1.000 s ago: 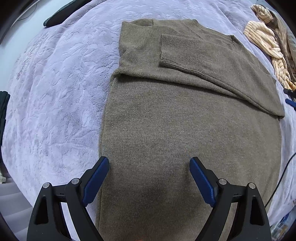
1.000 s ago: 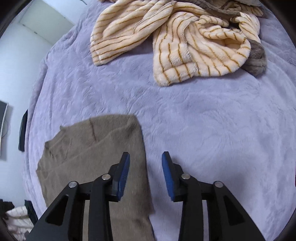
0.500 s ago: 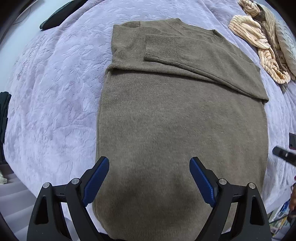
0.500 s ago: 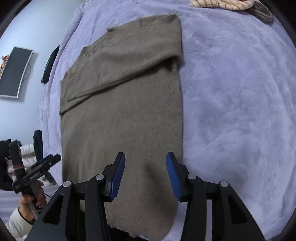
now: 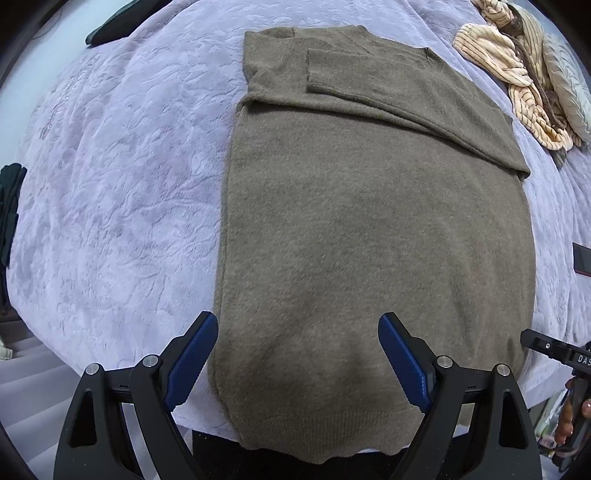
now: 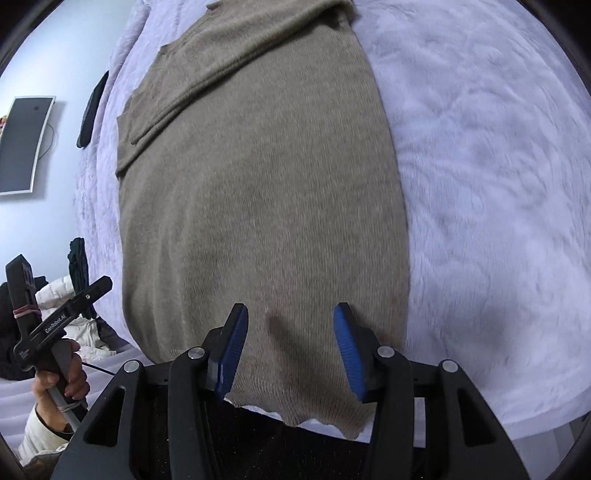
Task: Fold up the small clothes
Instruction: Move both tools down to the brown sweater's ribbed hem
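An olive-brown knit sweater (image 5: 369, 221) lies flat on a lavender blanket, sleeves folded across its chest, hem hanging over the near edge. My left gripper (image 5: 297, 354) is open and empty, above the hem's left part. My right gripper (image 6: 290, 347) is open and empty, above the hem's right part of the sweater (image 6: 258, 184). The left gripper (image 6: 55, 321) shows in the right wrist view at the far left, and the right gripper's tip (image 5: 554, 349) shows at the right edge of the left wrist view.
The lavender blanket (image 5: 110, 184) covers the bed. A cream striped garment pile (image 5: 517, 70) lies at the far right. A dark object (image 5: 122, 26) lies at the bed's far left edge. A wall screen (image 6: 22, 144) hangs beyond the bed.
Both grippers pulled back toward the sweater's hem at the bed's near edge. The right gripper swung from the striped pile to face the sweater and opened a little wider.
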The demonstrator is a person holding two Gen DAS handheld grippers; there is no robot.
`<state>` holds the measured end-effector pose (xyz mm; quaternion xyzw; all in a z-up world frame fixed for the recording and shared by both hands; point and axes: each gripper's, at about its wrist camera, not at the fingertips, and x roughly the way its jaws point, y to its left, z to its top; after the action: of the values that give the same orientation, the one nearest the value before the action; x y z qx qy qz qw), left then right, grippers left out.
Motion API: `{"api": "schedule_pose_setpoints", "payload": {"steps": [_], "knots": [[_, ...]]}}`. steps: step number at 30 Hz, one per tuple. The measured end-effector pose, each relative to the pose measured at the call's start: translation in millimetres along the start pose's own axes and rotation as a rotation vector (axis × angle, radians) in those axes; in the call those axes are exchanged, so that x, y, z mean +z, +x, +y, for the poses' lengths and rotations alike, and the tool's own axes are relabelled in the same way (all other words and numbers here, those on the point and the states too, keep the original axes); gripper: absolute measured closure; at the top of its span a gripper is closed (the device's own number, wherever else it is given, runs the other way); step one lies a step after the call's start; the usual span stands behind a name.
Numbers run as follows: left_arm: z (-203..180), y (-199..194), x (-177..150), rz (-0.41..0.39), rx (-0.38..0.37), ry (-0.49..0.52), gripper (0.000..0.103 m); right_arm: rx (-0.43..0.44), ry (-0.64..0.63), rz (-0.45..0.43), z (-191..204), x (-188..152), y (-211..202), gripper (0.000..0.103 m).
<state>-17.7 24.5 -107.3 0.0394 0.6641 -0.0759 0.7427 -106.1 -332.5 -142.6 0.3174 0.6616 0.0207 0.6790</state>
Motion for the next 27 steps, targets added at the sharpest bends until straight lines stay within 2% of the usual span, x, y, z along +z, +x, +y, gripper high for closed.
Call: {"api": "schedule_pose_setpoints", "payload": {"steps": [12,16,18,22,27], "knots": [[45,14,-45,0.048,-0.035,0.043,0.014,-0.026,0.125,-0.062,1,-48,8,0.049],[68,19,-62,0.092,-0.15,-0.002,0.014,-0.019,0.153,-0.091,-5,-56,4,0.048],[72,23,-69,0.111,-0.195,0.031,0.014,-0.009,0.162,-0.092,-10,-61,5,0.047],[69,31,-83,0.143,-0.231,0.112,0.014,-0.003,0.168,-0.082,-15,-69,8,0.047],[61,37,-90,0.164,-0.331,0.104,0.014,0.033,0.202,-0.126,-24,-76,1,0.047]]}}
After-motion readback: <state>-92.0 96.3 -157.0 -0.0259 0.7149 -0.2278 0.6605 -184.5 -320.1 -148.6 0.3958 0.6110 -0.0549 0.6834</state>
